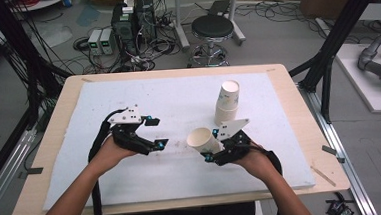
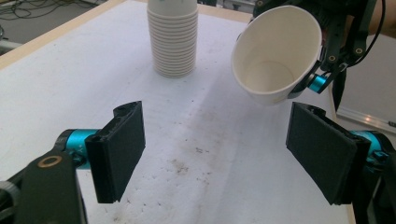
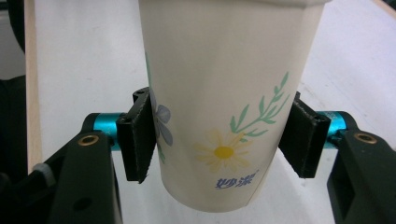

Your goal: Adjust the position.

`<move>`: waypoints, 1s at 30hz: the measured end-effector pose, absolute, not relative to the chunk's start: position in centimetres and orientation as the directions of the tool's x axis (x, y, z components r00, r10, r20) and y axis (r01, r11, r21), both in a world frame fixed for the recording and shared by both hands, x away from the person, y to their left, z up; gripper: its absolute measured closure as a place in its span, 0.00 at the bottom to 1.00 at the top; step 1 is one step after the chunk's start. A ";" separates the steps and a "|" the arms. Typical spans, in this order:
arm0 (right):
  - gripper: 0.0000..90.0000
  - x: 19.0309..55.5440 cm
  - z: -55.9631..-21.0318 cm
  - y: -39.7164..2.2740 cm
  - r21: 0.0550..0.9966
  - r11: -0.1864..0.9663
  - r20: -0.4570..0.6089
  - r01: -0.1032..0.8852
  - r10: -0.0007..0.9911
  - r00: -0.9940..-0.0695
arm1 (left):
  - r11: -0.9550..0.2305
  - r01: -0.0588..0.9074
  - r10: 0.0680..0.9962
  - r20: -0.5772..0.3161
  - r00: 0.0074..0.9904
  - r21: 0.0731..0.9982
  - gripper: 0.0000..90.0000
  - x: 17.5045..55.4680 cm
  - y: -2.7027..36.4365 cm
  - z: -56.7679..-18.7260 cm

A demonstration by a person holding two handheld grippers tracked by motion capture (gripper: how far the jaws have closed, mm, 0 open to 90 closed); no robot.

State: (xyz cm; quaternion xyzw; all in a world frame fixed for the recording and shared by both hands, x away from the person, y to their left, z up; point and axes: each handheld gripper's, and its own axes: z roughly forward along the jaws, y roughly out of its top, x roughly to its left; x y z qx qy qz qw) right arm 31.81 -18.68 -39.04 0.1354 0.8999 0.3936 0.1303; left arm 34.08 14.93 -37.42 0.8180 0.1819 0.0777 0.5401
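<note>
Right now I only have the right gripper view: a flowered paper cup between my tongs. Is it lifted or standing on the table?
Observer: Lifted. In the high view the cup is tilted in the right tongs, its mouth turned toward the left tongs.
Operator: Anything inside it?
Observer: The left gripper view looks into the cup; it is empty.
Operator: Are the left tongs busy?
Observer: No, their jaws stand wide apart, holding nothing.
Operator: Any more cups around?
Observer: A stack of cups stands on the white board, beyond your hand.
</note>
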 end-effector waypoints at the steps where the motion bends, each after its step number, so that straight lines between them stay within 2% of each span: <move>1: 0.40 31.7 -39.1 -18.9 0.752 0.644 -0.129 0.142 0.355 -0.926 | -0.340 0.217 0.387 -0.074 0.919 0.915 0.22 34.1 15.1 -37.6; 11: 0.39 31.0 -40.3 -21.4 0.838 0.521 -0.098 0.163 0.437 -0.894 | -0.232 0.203 0.461 -0.076 0.884 0.951 0.23 33.7 16.7 -39.6; 19: 0.39 31.0 -41.4 -23.6 0.911 0.369 -0.028 0.185 0.503 -0.864 | -0.153 0.208 0.531 -0.097 0.842 0.966 0.20 33.3 17.7 -41.4; 30: 0.38 31.1 -41.7 -24.5 0.937 0.294 -0.007 0.190 0.558 -0.830 | -0.108 0.188 0.574 -0.093 0.813 0.976 0.21 32.5 18.9 -43.2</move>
